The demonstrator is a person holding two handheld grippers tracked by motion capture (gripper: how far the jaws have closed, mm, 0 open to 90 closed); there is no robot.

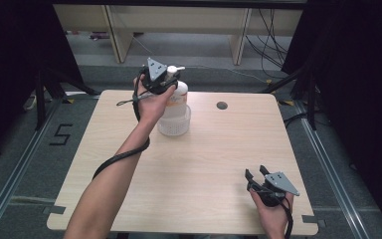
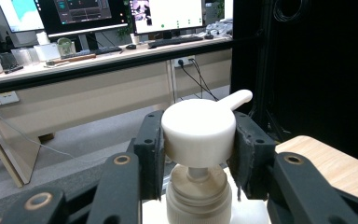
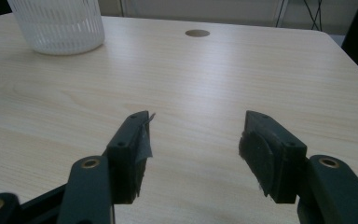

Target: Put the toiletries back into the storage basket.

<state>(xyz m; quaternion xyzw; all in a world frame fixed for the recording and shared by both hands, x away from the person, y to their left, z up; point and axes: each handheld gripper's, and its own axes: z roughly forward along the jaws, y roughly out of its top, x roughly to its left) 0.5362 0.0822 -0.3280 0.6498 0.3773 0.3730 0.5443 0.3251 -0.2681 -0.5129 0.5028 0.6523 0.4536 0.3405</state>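
A white pump bottle (image 1: 179, 95) with an orange label stands inside a clear ribbed plastic cup (image 1: 175, 123) at the back middle of the table. My left gripper (image 1: 169, 78) is up at the bottle's top, shut on the white pump head (image 2: 198, 132), whose spout (image 2: 235, 99) points away to the right. Both pads press its sides, above the bottle's neck (image 2: 196, 196). My right gripper (image 1: 257, 172) rests low near the front right of the table, open with nothing between its fingers (image 3: 133, 149). The right gripper view has the ribbed cup (image 3: 58, 24) at its top left.
The wooden table (image 1: 209, 164) has a round cable hole (image 1: 222, 105) at the back right. A black cable (image 1: 122, 157) trails along the left forearm. Beyond the table lie grey floor, desk legs (image 1: 117, 35) and dark curtains on both sides.
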